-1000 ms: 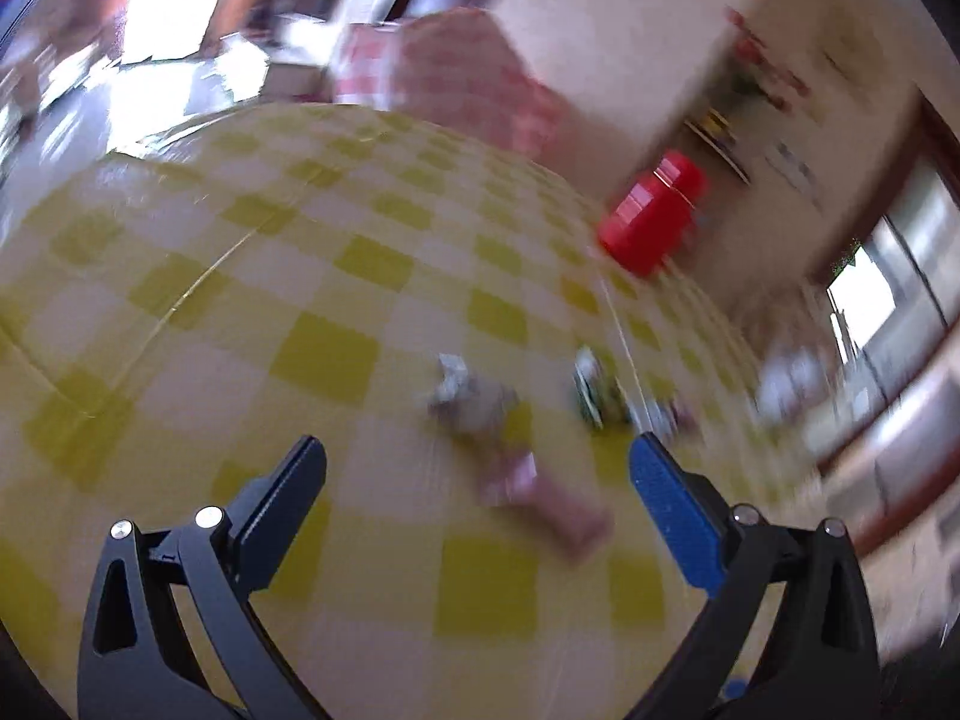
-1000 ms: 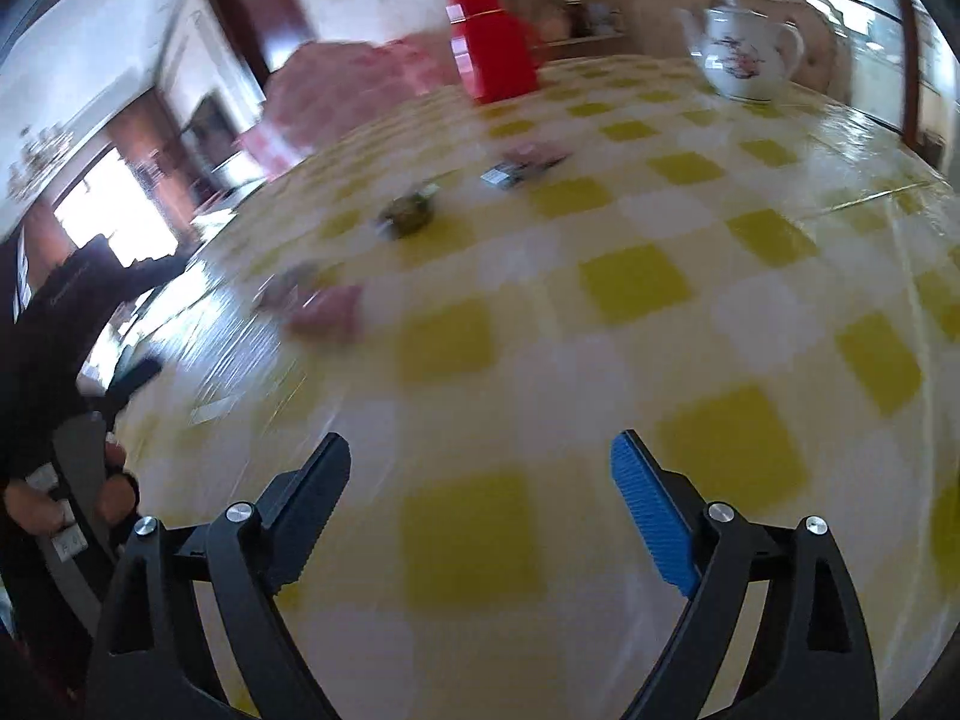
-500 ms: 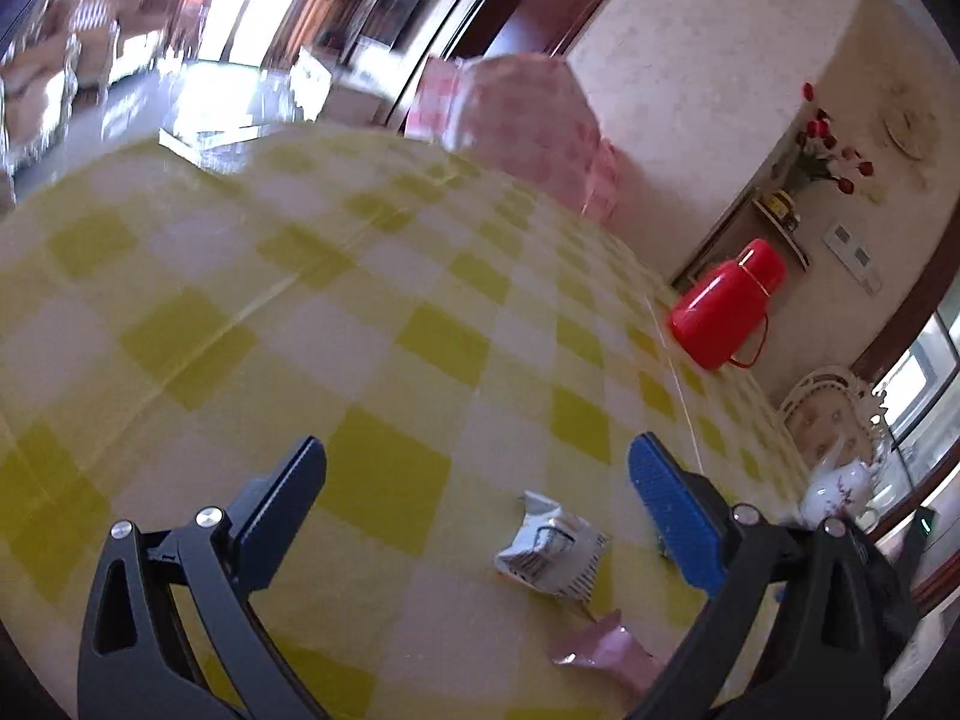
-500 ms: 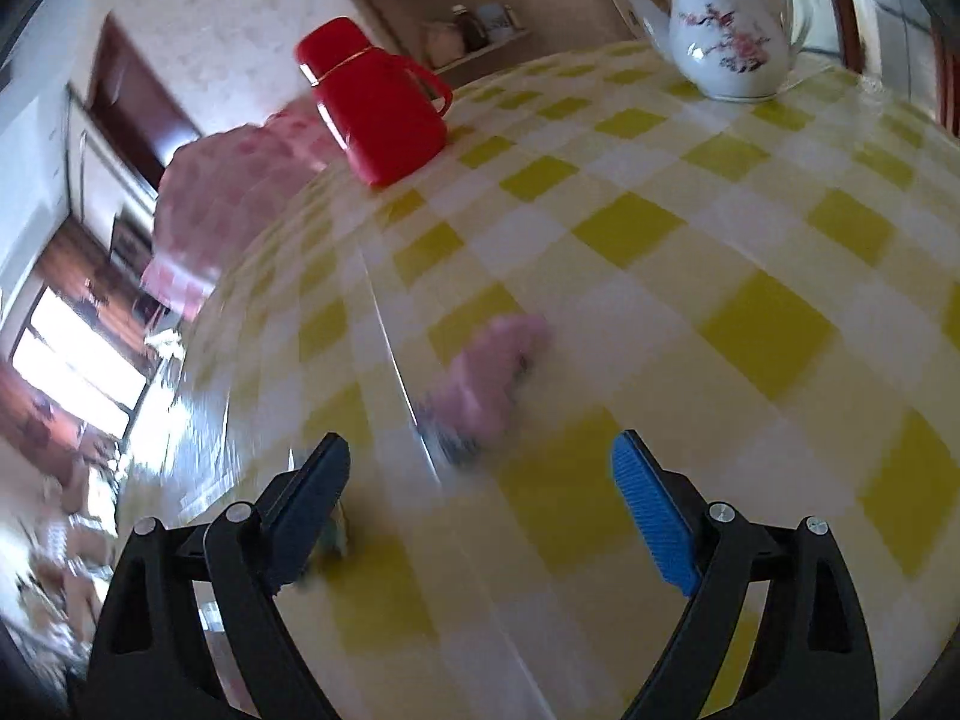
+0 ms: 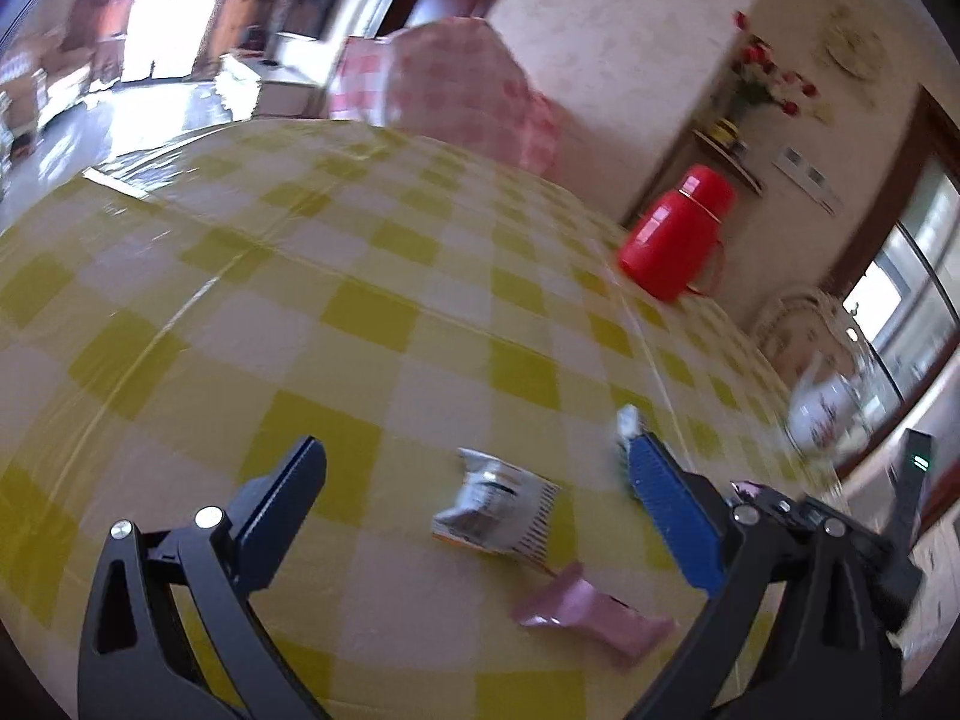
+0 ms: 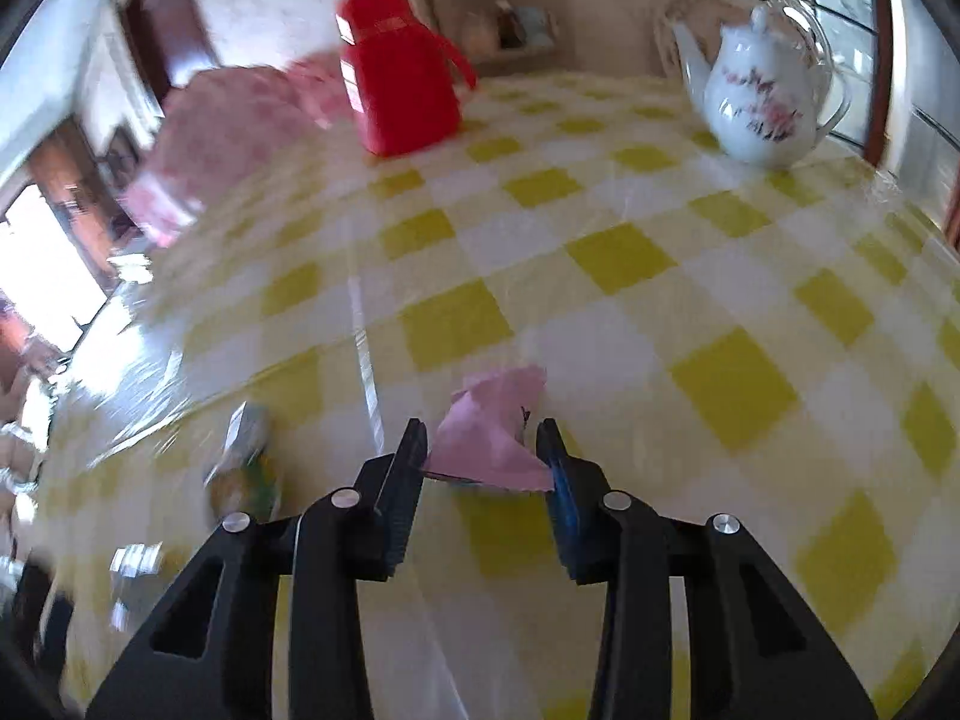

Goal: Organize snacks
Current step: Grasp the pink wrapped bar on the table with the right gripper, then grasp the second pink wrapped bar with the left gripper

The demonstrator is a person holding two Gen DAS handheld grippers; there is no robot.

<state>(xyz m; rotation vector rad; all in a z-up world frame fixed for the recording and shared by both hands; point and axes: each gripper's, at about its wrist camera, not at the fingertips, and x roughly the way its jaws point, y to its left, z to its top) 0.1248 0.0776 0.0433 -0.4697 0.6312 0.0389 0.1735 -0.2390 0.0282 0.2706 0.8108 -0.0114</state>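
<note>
Lying between the narrowed jaws of the right gripper, a pink snack packet is seen on the yellow-and-white checked tablecloth. The black finger is touching the packet's left edge and the blue-padded finger its right edge, so the packet appears to be pinched, though whether it has been raised off the cloth cannot be told. In the right wrist view, a green-and-white snack packet, blurred, is found at about 9 o'clock from the gripper, near but apart from it. A red thermos jug is stood at 11 o'clock, far across the table, and a white floral teapot at 1 o'clock, well apart from the jug.

The left gripper is held wide open above the cloth with nothing gripped. Between its fingers, nearer the blue one, a crumpled white-and-silver snack packet is seen lying on the tablecloth. A second pink packet is lying just beside it at 5 o'clock; whether the two touch cannot be told. A small, blurred packet is partly hidden behind the tip of the blue finger. In this view the red thermos jug is placed at 1 o'clock and the teapot, smeared by motion, at 3 o'clock near the table's edge. A pink checked cloth cover is seen beyond the table at 12 o'clock.
</note>
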